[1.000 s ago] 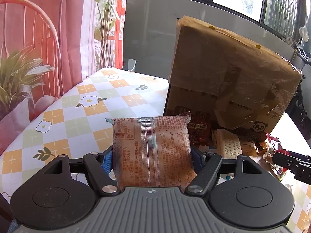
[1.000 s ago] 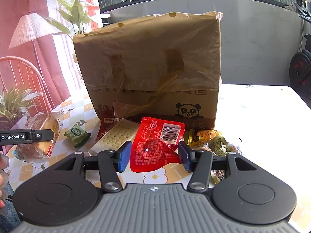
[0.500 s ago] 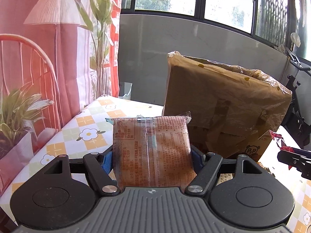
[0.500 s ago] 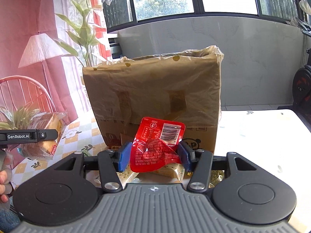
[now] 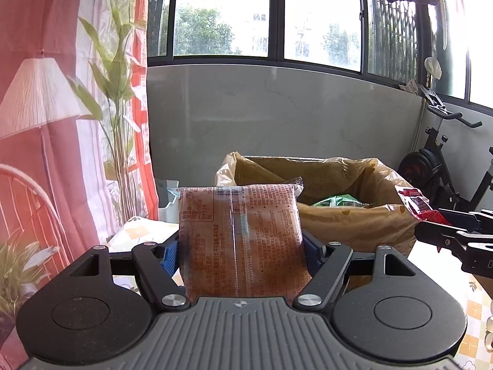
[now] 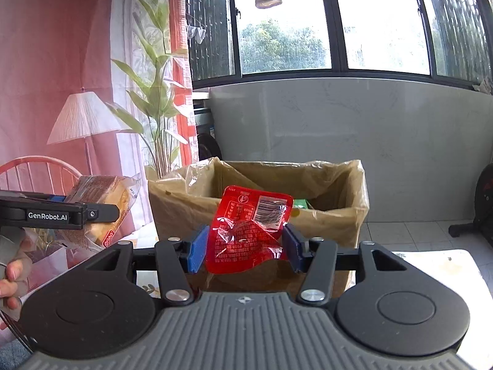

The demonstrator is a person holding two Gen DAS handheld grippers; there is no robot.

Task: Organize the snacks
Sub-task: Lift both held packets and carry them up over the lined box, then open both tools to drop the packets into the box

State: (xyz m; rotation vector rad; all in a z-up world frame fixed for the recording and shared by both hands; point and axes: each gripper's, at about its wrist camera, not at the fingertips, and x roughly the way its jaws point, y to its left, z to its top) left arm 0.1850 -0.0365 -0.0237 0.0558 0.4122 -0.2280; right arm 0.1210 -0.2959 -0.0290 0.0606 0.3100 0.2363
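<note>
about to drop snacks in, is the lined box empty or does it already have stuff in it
Not empty. Over the box rim a green packet shows inside; how full it is cannot be told.

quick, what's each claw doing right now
Left claw: closed on the bread pack.
Right claw: closed on the red snack packet.
</note>
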